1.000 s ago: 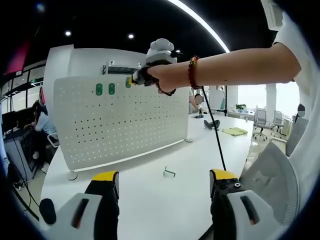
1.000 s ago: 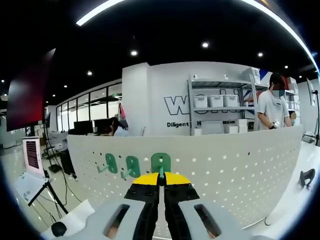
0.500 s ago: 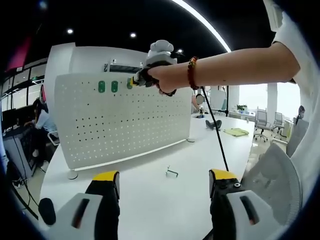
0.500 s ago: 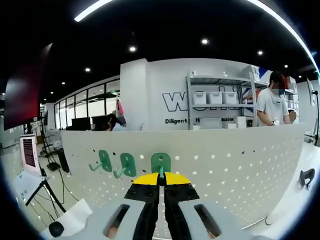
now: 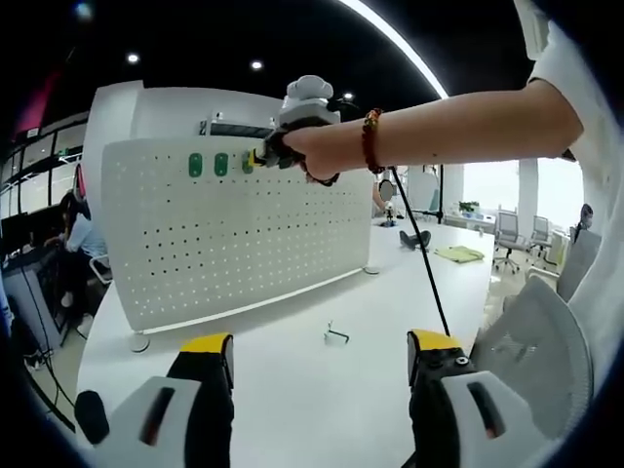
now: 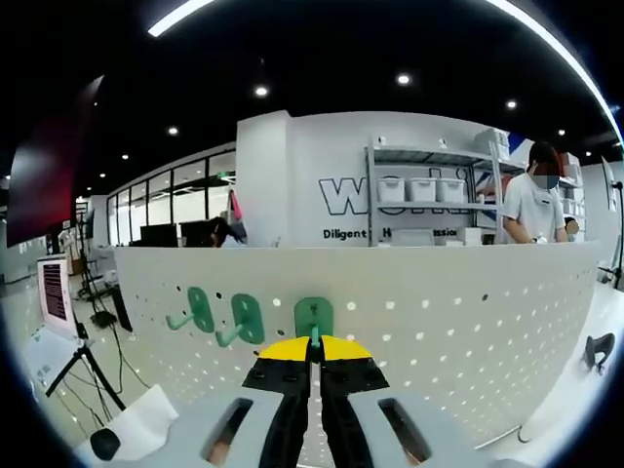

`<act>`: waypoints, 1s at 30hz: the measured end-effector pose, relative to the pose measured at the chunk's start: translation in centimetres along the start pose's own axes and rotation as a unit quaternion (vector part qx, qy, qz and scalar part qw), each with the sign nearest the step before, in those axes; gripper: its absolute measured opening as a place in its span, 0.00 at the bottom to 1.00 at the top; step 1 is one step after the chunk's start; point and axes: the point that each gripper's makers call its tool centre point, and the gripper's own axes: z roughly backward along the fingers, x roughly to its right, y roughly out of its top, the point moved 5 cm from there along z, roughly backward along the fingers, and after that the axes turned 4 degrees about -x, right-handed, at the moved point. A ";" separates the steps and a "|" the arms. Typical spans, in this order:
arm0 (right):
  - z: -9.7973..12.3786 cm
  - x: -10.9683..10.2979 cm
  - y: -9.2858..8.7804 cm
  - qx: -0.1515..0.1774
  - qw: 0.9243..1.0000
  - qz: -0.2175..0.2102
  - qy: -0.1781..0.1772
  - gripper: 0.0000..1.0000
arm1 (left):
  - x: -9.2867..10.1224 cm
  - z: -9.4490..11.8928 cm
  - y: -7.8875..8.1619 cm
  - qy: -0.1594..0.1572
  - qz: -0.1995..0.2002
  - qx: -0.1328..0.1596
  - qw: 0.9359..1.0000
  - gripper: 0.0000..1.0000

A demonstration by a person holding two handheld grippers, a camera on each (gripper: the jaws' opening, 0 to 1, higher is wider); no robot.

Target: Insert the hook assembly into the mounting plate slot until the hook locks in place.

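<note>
Up on the board: the white perforated metal mounting plate [image 6: 419,322] stands upright on the white table [image 5: 322,390], and all the action is near its top edge.
Right gripper [image 6: 314,343]: yellow-tipped jaws pinched tight on the stem of the green plastic hook assembly [image 6: 314,317], whose flat back plate sits against the board face.
Same grip from the left gripper view: the right gripper [image 5: 261,156] is up at the board's top edge, held by a hand [image 5: 312,154] with a red bead bracelet [image 5: 371,141].
Neighbours: two more green hooks [image 6: 219,314] already hang on the board just to the left of the held one, in the same row.
Left gripper [image 5: 317,356]: jaws spread wide apart, holding nothing, low over the table's near edge.
On the table: a small bent metal wire hook [image 5: 336,334] lies alone, between the board's foot and the left gripper.
</note>
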 end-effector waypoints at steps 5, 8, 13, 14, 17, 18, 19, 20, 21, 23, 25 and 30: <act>-0.1 -0.1 0.2 0.003 1.000 -0.002 -0.004 0.01 | 0.0 -0.2 0.1 -0.003 0.003 0.001 1.000 0.74; -0.3 -0.2 0.4 -0.002 1.000 0.002 -0.008 0.01 | 0.1 -0.2 0.1 -0.007 0.006 0.002 1.000 0.73; -0.3 -0.2 0.2 -0.006 1.000 -0.006 -0.013 0.01 | 0.1 -0.2 0.1 -0.006 0.006 0.003 1.000 0.74; -0.3 -0.2 0.2 -0.007 1.000 -0.006 -0.014 0.01 | 0.0 -0.2 0.1 -0.006 0.006 0.003 1.000 0.73; -0.5 -0.2 0.2 -0.008 1.000 -0.006 -0.018 0.01 | -0.1 -0.2 0.1 -0.005 0.006 0.003 1.000 0.73; -0.5 -0.2 0.2 -0.010 1.000 0.003 -0.022 0.01 | -0.1 -0.2 0.1 -0.005 0.007 0.003 1.000 0.73; -0.5 -0.3 0.2 -0.014 0.999 0.020 -0.028 0.01 | -0.1 -0.2 0.1 -0.006 0.007 0.003 1.000 0.73; -0.6 -0.4 0.2 -0.015 0.999 0.020 -0.027 0.01 | -0.1 -0.2 0.1 -0.006 0.007 0.002 1.000 0.73; -0.6 -0.4 0.3 -0.017 0.999 0.025 -0.029 0.01 | 0.0 -0.1 0.1 -0.006 0.006 0.003 1.000 0.73; -0.7 -0.3 0.3 -0.019 0.999 0.017 -0.029 0.01 | -0.1 -0.1 0.1 -0.005 0.007 0.004 1.000 0.73; -0.7 -0.2 0.3 -0.022 0.999 -0.002 -0.029 0.01 | -0.1 -0.1 0.1 -0.005 0.007 0.004 1.000 0.73; -0.8 -0.3 0.3 -0.035 0.998 -0.039 -0.036 0.01 | 0.0 -0.1 0.2 -0.007 0.006 0.005 1.000 0.73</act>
